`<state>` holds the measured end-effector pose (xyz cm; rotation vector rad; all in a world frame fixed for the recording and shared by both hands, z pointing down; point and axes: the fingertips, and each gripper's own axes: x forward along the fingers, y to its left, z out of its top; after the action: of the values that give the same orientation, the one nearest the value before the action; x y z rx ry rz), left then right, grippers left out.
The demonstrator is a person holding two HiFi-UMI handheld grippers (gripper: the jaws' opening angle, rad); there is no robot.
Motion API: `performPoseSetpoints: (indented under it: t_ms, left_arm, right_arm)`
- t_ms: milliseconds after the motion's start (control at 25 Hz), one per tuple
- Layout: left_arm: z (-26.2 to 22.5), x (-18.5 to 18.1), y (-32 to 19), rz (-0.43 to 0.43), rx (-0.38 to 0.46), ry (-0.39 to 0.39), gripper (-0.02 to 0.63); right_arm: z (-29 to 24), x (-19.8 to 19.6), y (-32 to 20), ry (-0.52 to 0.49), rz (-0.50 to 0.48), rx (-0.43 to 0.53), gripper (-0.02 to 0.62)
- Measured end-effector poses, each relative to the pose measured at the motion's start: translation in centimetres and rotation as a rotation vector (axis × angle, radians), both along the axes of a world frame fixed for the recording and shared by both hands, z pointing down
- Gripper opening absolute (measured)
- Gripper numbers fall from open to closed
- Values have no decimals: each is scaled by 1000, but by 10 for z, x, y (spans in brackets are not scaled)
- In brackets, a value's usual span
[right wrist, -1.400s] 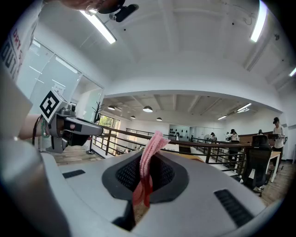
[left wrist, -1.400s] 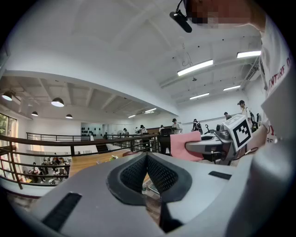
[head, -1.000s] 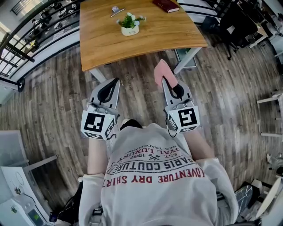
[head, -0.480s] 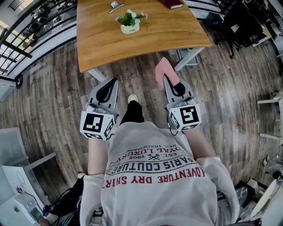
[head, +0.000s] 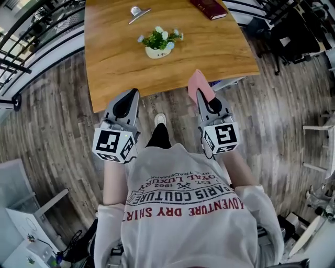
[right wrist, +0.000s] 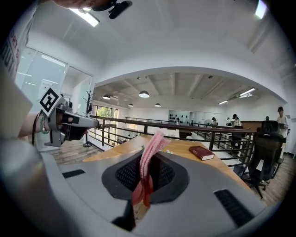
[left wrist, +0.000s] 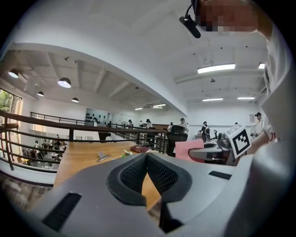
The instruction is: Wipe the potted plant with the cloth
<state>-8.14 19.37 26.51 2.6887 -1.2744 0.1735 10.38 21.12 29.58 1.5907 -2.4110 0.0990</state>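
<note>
An office mezzanine: black railing [right wrist: 185,126], swivel chair [right wrist: 269,143], wooden table [head: 115,63]

Head cam looks steeply down at table [head: 110,57]; cams on L claw [head: 133,94], R claw [head: 201,94] face near-level across it.

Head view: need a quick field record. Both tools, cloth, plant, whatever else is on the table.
left tool: shut, nothing between its jaws
right tool: shut on cloth
cloth: pink, sticks out past the jaws, at the table's near edge
potted plant: upright on the table, apart from both tools, cloth not on it yet
table: wooden, ahead of the person
other items: metal clip and red book, beyond the plant
</note>
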Motion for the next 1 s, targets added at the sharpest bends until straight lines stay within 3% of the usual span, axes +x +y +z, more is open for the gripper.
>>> performPoseSetpoints:
  t_ms: [400,760,1000]
  left_arm:
    - [23,3,-144,57,-49,-52,17]
    - [102,27,-186,72,-222,-69,17]
    - [154,49,-200,34,-330,-107,17]
  right_arm:
    - [-3,-7,-142,35,-5,1,40]
    - [43,28,-215,87,35,-102,40]
    - [89,50,-252,158,-38,-170,40]
